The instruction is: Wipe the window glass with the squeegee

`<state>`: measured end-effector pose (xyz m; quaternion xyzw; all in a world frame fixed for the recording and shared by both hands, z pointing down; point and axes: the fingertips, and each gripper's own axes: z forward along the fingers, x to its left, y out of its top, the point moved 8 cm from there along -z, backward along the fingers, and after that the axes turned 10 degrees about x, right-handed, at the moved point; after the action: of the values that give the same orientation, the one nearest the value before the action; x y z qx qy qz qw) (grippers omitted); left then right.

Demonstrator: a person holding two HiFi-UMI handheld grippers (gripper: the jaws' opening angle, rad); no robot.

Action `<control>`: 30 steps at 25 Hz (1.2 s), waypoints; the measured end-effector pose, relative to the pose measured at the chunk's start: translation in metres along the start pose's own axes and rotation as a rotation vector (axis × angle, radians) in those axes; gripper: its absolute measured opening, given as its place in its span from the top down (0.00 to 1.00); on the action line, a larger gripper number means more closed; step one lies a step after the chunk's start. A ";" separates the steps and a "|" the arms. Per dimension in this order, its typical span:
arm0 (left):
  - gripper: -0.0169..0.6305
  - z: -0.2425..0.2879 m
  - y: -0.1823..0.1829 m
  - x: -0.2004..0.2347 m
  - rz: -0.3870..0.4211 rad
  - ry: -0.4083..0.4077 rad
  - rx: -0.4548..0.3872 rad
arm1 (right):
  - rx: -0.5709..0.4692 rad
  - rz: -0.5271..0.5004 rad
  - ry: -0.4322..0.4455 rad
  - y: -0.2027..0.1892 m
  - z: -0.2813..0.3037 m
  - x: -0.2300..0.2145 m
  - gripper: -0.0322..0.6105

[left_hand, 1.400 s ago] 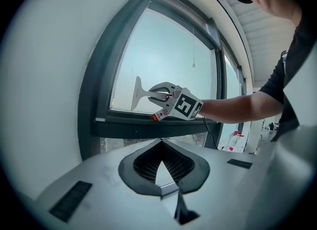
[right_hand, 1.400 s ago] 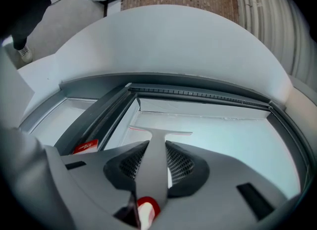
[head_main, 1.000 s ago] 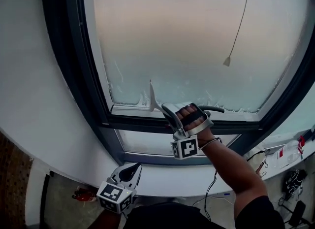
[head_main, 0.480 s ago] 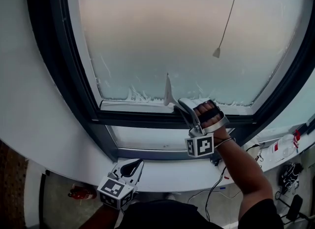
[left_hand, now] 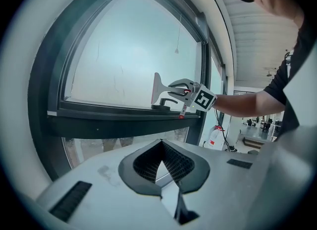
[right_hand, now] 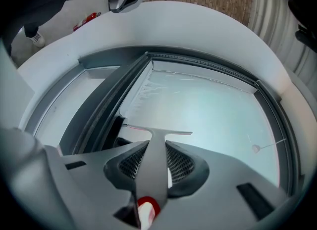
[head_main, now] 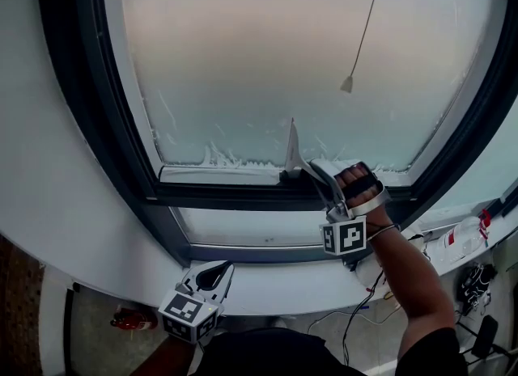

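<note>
Frosted window glass fills the upper frame. Your right gripper, clamped on the squeegee, has slid its blade rightward along the pane's bottom edge, so that strip looks covered. Your left gripper, at lower left, is closed on nothing.

No word or number can be read anywhere. The marker cube behind the right claw bears only black-and-white square patterns, and so does the left cube behind the left claw. A bottle to the right of the right claw has a red label, too small to read.
</note>
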<state>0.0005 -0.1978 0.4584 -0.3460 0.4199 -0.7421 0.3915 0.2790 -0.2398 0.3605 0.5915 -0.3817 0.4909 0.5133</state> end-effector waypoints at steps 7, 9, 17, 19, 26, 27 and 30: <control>0.97 -0.001 -0.002 -0.002 0.004 -0.008 -0.007 | 0.027 -0.021 0.010 -0.015 -0.006 0.001 0.81; 0.97 -0.002 -0.003 -0.001 0.004 -0.008 -0.008 | 0.035 -0.022 0.013 -0.020 -0.007 0.002 0.81; 0.97 -0.007 -0.004 0.003 -0.004 -0.013 0.002 | 0.052 -0.005 0.018 -0.022 -0.009 0.002 0.81; 0.97 -0.009 -0.004 0.005 -0.002 -0.014 0.001 | 0.056 0.004 0.017 -0.022 -0.009 0.003 0.81; 0.97 -0.017 -0.004 0.013 -0.001 -0.011 -0.009 | 0.082 0.028 0.016 -0.020 -0.009 0.004 0.81; 0.97 -0.018 -0.005 0.015 -0.002 -0.011 -0.003 | 0.086 0.034 0.015 -0.020 -0.010 0.005 0.81; 0.97 -0.021 -0.006 0.020 0.001 -0.010 -0.005 | 0.095 0.032 0.018 -0.019 -0.009 0.004 0.81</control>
<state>-0.0282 -0.2054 0.4587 -0.3504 0.4198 -0.7393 0.3930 0.2961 -0.2271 0.3603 0.6048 -0.3628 0.5219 0.4799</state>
